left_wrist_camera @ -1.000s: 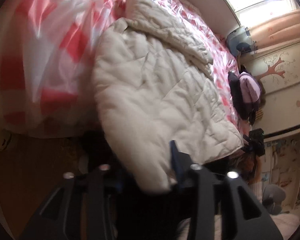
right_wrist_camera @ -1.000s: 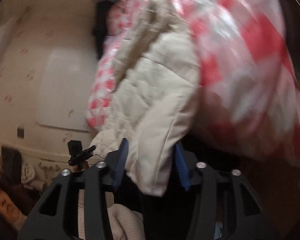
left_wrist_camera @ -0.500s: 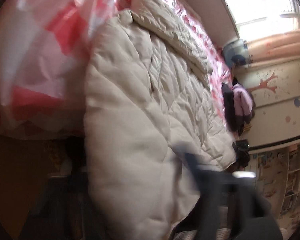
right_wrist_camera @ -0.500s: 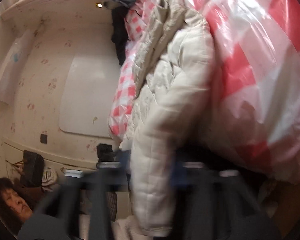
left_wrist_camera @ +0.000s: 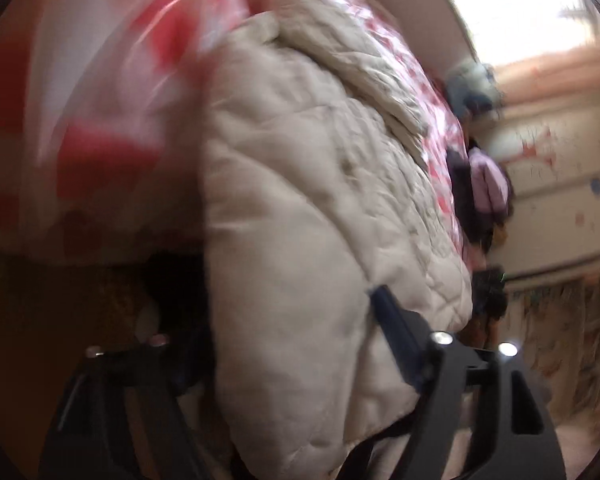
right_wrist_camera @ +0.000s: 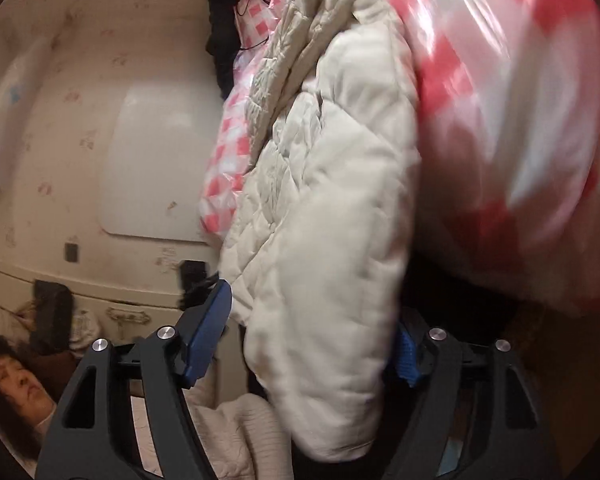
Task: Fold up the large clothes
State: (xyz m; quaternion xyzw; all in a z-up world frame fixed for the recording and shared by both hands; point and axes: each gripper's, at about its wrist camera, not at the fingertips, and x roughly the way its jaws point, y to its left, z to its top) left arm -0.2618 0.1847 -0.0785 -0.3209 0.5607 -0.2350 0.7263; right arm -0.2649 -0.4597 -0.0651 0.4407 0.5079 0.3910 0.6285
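A cream quilted padded jacket (left_wrist_camera: 300,184) lies on a table under a red-and-white checked plastic cover (left_wrist_camera: 100,92), its near edge hanging over the front. In the left wrist view my left gripper (left_wrist_camera: 284,344) has a thick fold of that edge between its jaws; the left finger is hidden by fabric. In the right wrist view the jacket (right_wrist_camera: 328,216) hangs down between the wide-apart blue pads of my right gripper (right_wrist_camera: 312,336). The left pad (right_wrist_camera: 208,336) stands off the cloth. The checked cover (right_wrist_camera: 500,100) fills the right side.
Dark and pink clothes (left_wrist_camera: 480,188) are piled at the table's far end below a bright window (left_wrist_camera: 540,4). A wall with a white board (right_wrist_camera: 156,168) stands left in the right wrist view. A person's face (right_wrist_camera: 16,380) is at lower left.
Both grippers have opened wider around the jacket's hanging edge and both views have shifted. More of the jacket hangs between the fingers than a second ago.
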